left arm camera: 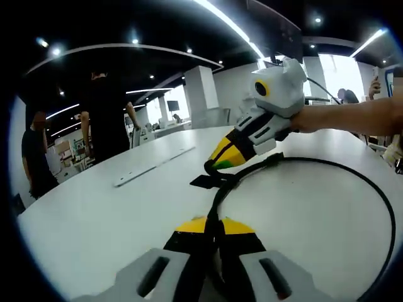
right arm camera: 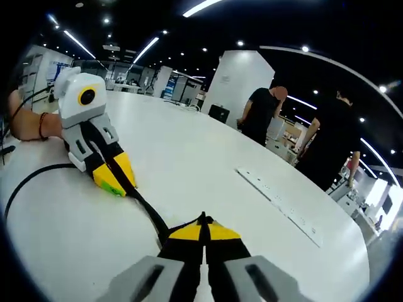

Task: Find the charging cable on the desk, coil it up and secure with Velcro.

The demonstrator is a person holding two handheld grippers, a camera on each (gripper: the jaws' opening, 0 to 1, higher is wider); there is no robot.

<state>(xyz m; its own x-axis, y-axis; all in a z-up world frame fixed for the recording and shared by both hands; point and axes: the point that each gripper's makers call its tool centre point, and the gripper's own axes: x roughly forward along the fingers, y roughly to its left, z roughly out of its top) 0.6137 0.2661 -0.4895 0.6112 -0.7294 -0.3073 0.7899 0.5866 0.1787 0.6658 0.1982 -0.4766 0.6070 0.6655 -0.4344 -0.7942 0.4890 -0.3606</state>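
Black cable [left arm camera: 352, 182], round loop, white desk [left arm camera: 94, 220]

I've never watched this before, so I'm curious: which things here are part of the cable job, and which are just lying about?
Part of the job:
- black charging cable, looped on the desk
- Velcro strap on the cable
- left gripper, shut on the cable
- right gripper, shut on the cable

Just there:
- white desk
- long flat strip
- people standing beyond

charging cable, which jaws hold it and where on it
Both grippers, left and right, are shut on the black charging cable, on its overlapping strands where the loop closes.
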